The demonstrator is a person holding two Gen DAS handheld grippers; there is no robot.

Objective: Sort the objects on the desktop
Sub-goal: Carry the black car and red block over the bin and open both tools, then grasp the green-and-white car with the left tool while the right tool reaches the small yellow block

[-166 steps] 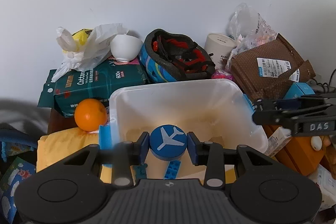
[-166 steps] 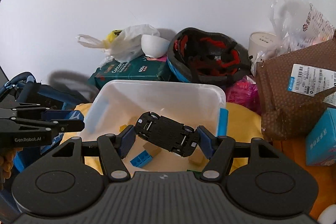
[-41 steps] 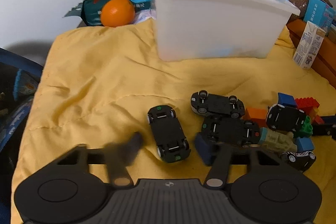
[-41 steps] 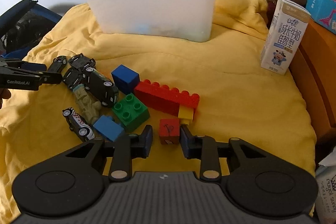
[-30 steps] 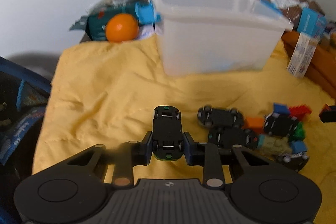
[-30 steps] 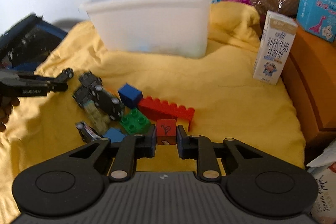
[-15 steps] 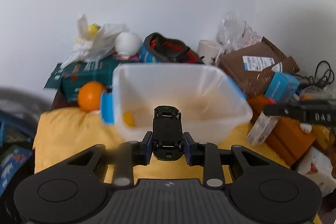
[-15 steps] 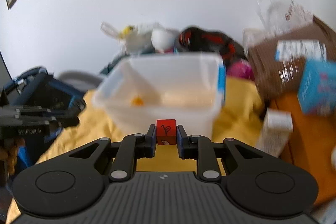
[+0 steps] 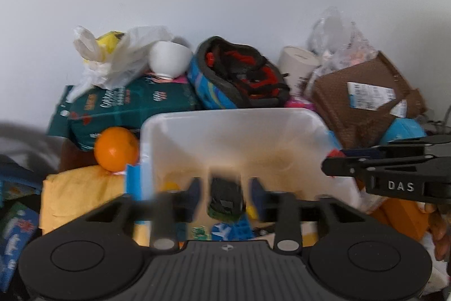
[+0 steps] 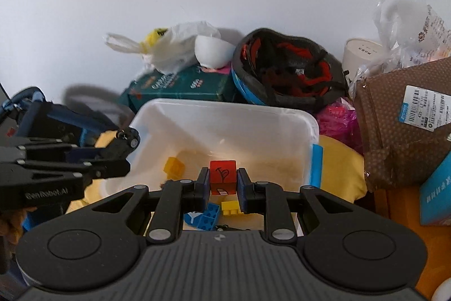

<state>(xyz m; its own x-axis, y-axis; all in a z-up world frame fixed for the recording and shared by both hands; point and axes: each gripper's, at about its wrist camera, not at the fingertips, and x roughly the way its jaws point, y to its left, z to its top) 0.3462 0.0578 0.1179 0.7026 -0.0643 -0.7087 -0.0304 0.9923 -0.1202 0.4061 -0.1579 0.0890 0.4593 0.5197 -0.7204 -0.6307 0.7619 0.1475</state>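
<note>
A white plastic bin [image 9: 231,114] [image 10: 282,114] stands on a yellow cloth, with yellow and blue bricks [image 10: 174,166] on its floor. My left gripper [image 9: 224,193] is over the bin with its jaws spread; a black toy car [image 9: 225,199], blurred, hangs between them without touching the pads. My right gripper [image 10: 222,184] is shut on a red cube [image 10: 222,177] with a drawn mark, held above the bin's near side. Each gripper shows from the side in the other's view, the right [image 9: 394,168] and the left [image 10: 70,162].
Behind the bin lie a green tissue pack [image 9: 126,106], an orange [image 9: 115,148], a white bowl [image 9: 169,58], a plastic bag [image 9: 112,58], a helmet [image 9: 239,75], a paper tub [image 9: 298,64] and a brown parcel [image 9: 360,100]. A blue box [image 10: 437,188] sits right.
Both grippers rose from the cloth to above the bin with their loads. In the last half second the left jaws spread and the black car slipped downwards; the right stays shut on the cube.
</note>
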